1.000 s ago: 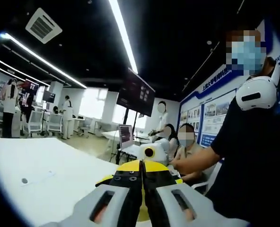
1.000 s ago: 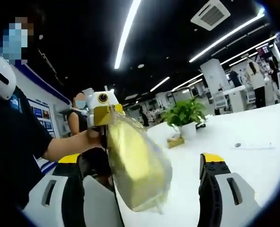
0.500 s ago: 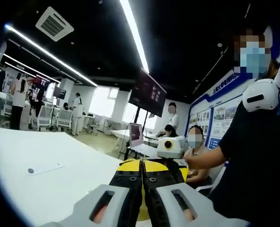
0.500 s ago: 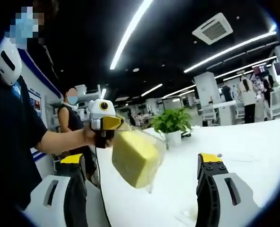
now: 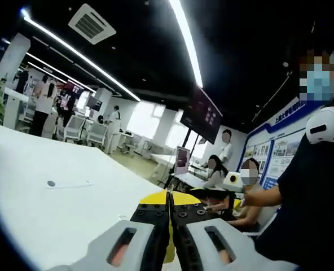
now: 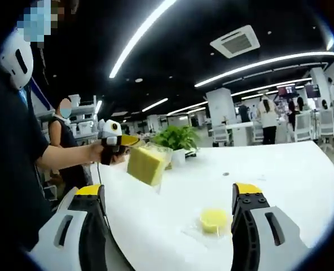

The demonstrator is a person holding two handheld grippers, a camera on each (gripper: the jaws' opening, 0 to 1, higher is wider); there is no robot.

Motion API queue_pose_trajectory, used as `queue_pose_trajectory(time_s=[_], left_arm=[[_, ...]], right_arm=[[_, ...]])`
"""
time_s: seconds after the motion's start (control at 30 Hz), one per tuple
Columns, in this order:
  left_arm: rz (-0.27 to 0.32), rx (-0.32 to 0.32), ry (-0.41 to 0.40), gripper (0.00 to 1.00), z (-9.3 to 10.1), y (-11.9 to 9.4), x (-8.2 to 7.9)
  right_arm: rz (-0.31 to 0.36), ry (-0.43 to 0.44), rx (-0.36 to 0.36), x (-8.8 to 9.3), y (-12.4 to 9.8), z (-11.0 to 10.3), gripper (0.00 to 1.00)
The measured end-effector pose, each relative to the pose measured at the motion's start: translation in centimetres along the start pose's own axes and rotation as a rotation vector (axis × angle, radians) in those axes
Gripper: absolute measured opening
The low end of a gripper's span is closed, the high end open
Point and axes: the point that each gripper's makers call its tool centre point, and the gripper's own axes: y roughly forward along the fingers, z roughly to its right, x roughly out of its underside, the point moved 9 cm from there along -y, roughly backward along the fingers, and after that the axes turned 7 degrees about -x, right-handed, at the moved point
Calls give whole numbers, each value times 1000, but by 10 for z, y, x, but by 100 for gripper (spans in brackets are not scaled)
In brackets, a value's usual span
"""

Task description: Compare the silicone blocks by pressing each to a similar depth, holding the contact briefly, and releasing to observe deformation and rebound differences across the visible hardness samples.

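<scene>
In the right gripper view, the left gripper (image 6: 128,141) holds a yellow silicone block (image 6: 146,165) in a clear bag at 10 o'clock, up off the white desk (image 6: 280,169). Its jaws are clenched on the top of the bag. The right gripper (image 6: 167,217) has its jaws wide apart with nothing between them. A small yellow round sample (image 6: 214,219), also wrapped, lies on the desk at 5 o'clock. The block looks soft and light. The wrap may be slippery, so pressing a flat face seems best.
</scene>
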Motion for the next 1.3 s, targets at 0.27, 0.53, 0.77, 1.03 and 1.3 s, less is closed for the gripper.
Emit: queue_pose_trajectory(time_s=[0.27, 0.53, 0.77, 1.03, 1.3], left_arm=[[0, -80, -73, 0, -24, -5, 9], [-49, -152, -108, 0, -44, 0, 23], [-146, -266, -269, 0, -72, -1, 61], [-125, -323, -397, 0, -108, 0, 89], [-192, -454, -331, 0, -154, 2, 99]], right_arm=[[-67, 33, 86, 21, -36, -3, 82], [-72, 43, 142, 35, -53, -15, 78], [-71, 96, 155, 38, -56, -22, 80], [-50, 120, 148, 41, -48, -32, 76], [-85, 136, 139, 43, -47, -32, 76]])
